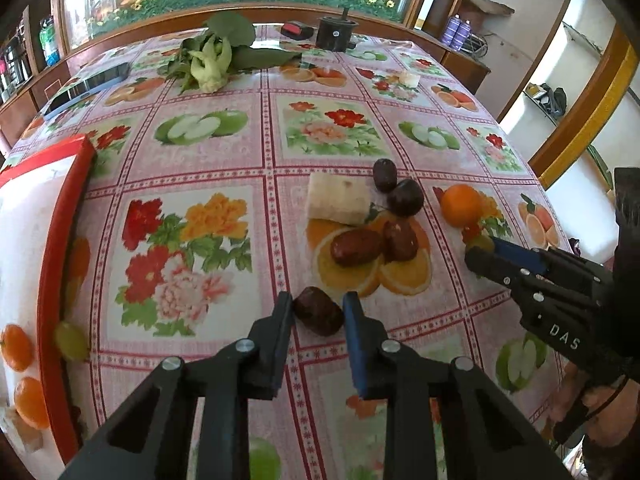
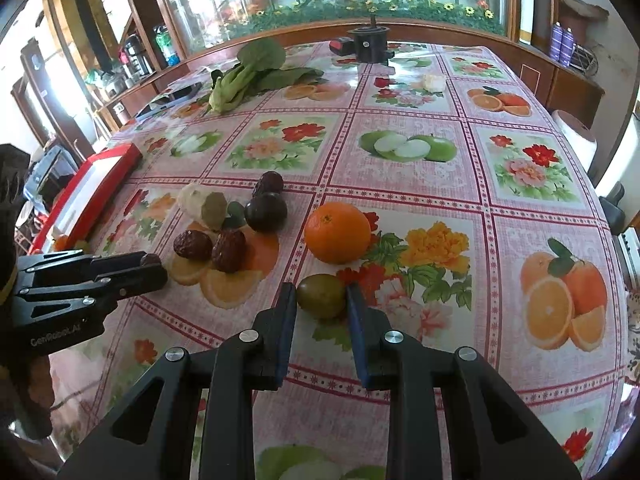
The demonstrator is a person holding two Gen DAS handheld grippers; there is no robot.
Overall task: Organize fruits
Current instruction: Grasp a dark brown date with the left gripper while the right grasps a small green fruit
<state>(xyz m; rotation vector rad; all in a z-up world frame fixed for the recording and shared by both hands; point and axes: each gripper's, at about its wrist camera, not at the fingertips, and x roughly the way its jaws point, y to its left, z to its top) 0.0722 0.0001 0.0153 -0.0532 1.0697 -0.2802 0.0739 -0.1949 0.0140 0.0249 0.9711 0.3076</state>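
My left gripper is shut on a dark red date low over the table; it also shows in the right wrist view. My right gripper is shut on a green grape-like fruit; it also shows in the left wrist view. An orange lies just beyond it. Two red dates, a dark plum and another date lie by a pale sugarcane chunk. The red-rimmed white tray at left holds oranges and a green grape.
Leafy greens lie at the far side, with a black holder, a red-black object and a phone. A small white piece lies far right. The fruit-print tablecloth covers the table; cabinets stand behind.
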